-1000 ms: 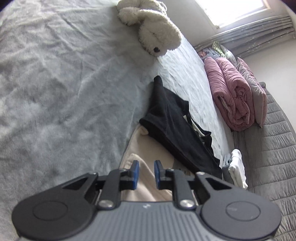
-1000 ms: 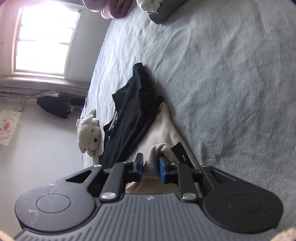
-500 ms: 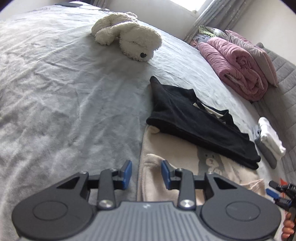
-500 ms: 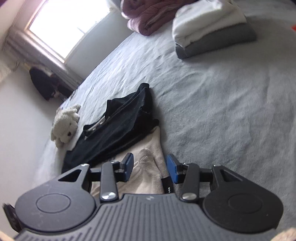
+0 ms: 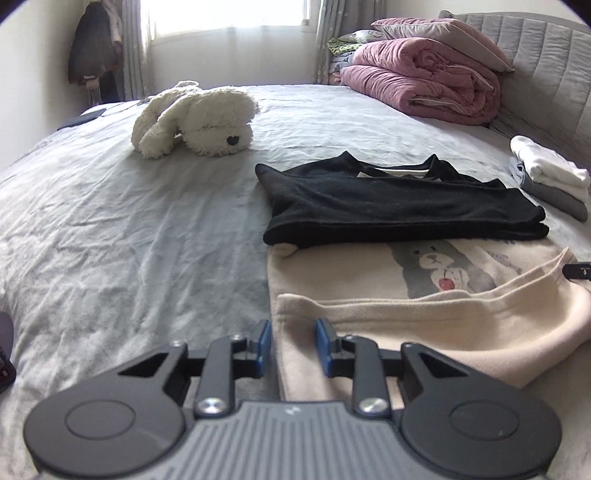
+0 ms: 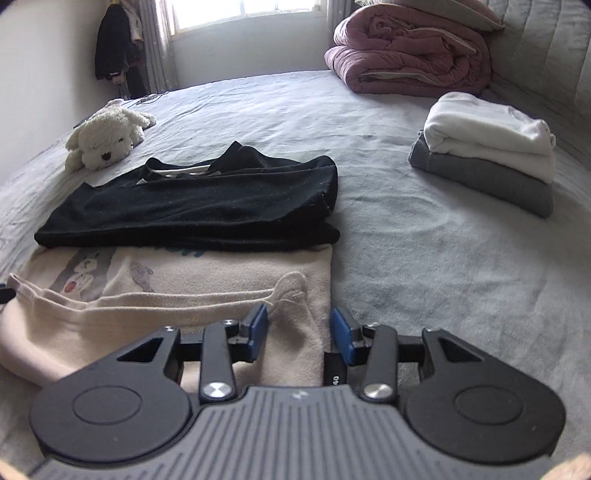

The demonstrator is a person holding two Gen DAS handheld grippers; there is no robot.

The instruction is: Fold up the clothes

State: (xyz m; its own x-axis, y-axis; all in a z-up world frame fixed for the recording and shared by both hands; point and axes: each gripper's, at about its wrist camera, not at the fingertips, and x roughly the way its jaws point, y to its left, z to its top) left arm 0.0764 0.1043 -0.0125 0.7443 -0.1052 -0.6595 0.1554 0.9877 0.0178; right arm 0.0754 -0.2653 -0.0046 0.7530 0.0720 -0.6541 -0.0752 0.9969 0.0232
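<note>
Hovering low and level over the bed (image 5: 129, 236): left gripper (image 5: 291, 345) and right gripper (image 6: 297, 332), jaws parted, gripping nothing, straddling opposite near corners of the cream sweater (image 5: 424, 325). Lying folded across its far edge, touching: black garment (image 6: 192, 206).

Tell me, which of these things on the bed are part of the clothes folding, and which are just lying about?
Part of the job: cream garment, black garment, stack of folded clothes, left gripper, right gripper, both open.

Lying about: plush dog, rolled pink duvet, pillow, hanging clothes.
</note>
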